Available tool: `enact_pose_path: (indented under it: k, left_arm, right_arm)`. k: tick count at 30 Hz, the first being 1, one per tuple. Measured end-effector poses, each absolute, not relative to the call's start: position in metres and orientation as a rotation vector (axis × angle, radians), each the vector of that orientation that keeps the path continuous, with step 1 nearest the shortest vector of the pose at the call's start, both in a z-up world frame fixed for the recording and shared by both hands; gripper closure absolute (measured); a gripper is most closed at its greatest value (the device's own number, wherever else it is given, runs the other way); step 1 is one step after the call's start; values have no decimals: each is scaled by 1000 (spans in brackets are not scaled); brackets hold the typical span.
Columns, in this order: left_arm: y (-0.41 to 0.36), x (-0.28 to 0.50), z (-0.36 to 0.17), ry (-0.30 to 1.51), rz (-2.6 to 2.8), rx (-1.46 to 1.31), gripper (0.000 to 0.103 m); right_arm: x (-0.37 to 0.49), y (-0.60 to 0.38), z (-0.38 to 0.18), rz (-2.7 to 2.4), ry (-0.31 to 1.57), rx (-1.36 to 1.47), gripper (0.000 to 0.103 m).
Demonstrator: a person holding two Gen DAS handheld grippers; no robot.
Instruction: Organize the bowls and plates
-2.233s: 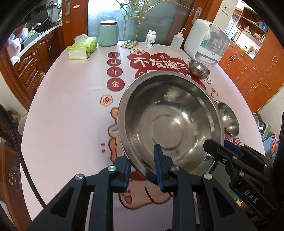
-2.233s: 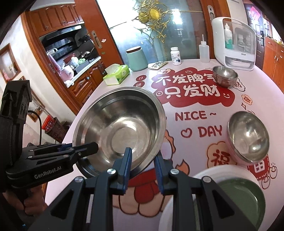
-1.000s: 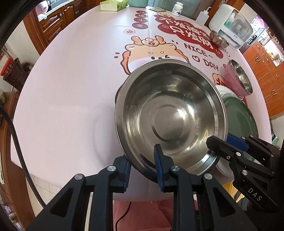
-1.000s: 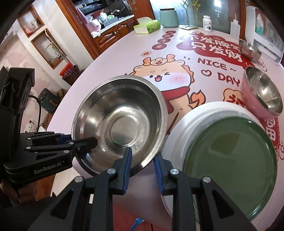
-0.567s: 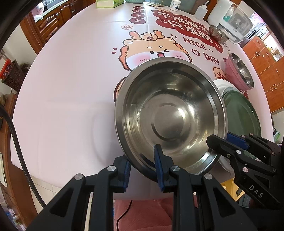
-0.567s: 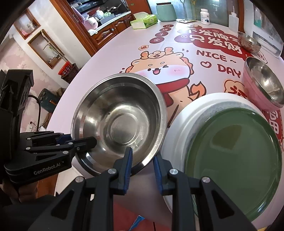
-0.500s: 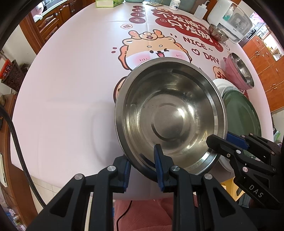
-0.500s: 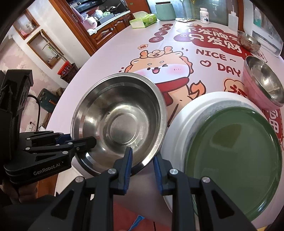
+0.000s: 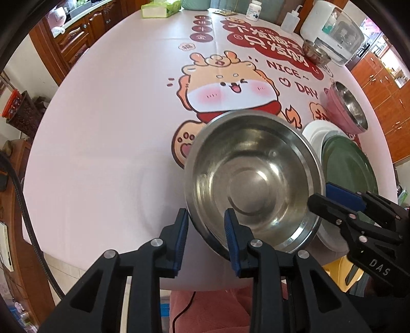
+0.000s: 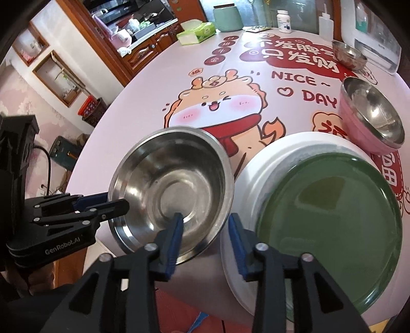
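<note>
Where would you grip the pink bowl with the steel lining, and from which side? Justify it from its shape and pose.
Probably at the rim. The pink bowl sits upright and open, its thin lip suiting one finger inside and one outside. Come from above at its near-left edge, facing open tablecloth; the white plate crowds the near side.

Far edge of tbl: green tissue box (image 10: 196, 32), teal jar (image 10: 228, 18), pill btl (image 10: 284, 21), squeeze btl (image 10: 325, 23).
</note>
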State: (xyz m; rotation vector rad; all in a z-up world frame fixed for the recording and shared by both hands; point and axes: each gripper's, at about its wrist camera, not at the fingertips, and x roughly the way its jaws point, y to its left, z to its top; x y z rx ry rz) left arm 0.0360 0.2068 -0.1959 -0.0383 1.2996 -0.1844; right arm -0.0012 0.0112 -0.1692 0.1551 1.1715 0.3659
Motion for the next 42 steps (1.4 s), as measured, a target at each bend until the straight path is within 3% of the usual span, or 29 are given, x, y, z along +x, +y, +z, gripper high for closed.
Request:
enact_pose_path:
  k: [17, 22, 30, 42]
  left_arm:
    - [200, 26, -163, 1170, -133, -62, 70]
    - [183, 22, -150, 1128, -135, -80, 52]
    - [146, 29, -135, 1093, -200, -80, 50]
    - [84, 64, -127, 1083, -399, 29, 41]
  right_arm:
    - [-10, -42, -151, 300, 1058, 251, 52]
    - [-17, -67, -148, 267, 1036, 272, 46]
    - [-28, -107, -142, 174, 997, 305, 37]
    - [-38, -153, -131, -32, 966, 370, 36]
